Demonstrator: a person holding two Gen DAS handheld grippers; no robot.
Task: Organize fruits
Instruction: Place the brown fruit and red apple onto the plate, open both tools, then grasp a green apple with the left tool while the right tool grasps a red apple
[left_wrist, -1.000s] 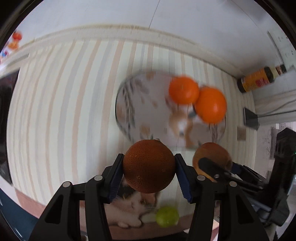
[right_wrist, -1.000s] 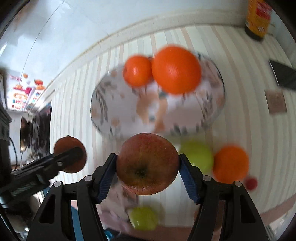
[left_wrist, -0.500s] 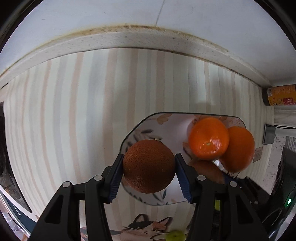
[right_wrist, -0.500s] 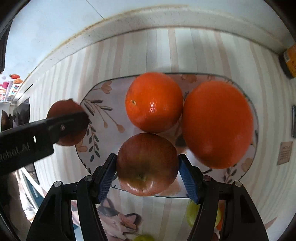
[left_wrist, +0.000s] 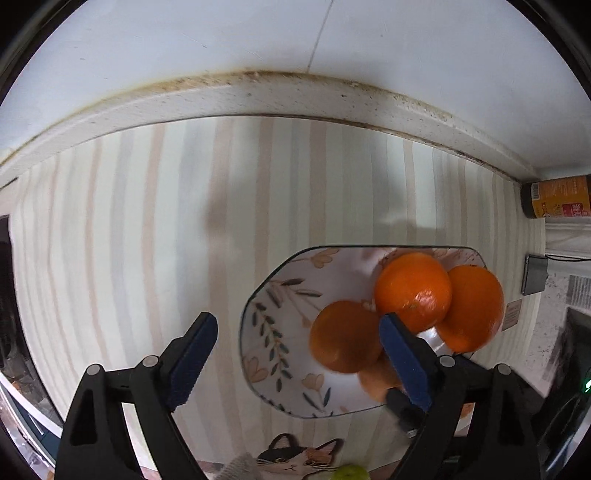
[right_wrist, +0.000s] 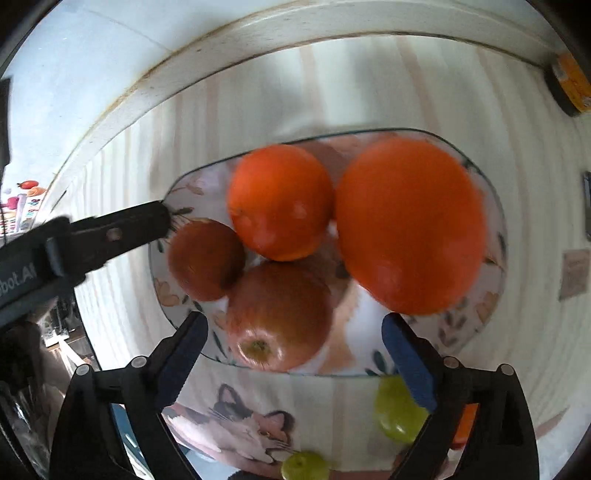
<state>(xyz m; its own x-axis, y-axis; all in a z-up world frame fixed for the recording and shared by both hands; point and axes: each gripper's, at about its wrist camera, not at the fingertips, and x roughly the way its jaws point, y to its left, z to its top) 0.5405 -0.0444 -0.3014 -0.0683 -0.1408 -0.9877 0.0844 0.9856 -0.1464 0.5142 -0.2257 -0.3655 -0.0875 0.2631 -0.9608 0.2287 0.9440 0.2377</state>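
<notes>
A flower-patterned plate (left_wrist: 280, 314) (right_wrist: 184, 192) lies on the striped cloth. On it rest two bright oranges (left_wrist: 413, 291) (right_wrist: 410, 225), a darker brownish orange (left_wrist: 345, 336) (right_wrist: 205, 258) and a red apple (right_wrist: 277, 317). My left gripper (left_wrist: 297, 354) points down over the plate's left part. Its jaws are opening, and the dark orange lies free near the right finger. My right gripper (right_wrist: 295, 354) hangs over the plate's near edge. Its jaws are also opening, with the apple between them, untouched by the pads.
The white counter edge and wall run close behind the plate. A brown bottle (left_wrist: 554, 197) lies at the far right. Near the front edge are a cat-picture mat (right_wrist: 236, 428), two green fruits (right_wrist: 399, 410) and an orange one (right_wrist: 465, 424).
Both grippers moved over the plate with their fruit, then spread their jaws. The dark orange and the apple now rest on the plate beside the two oranges.
</notes>
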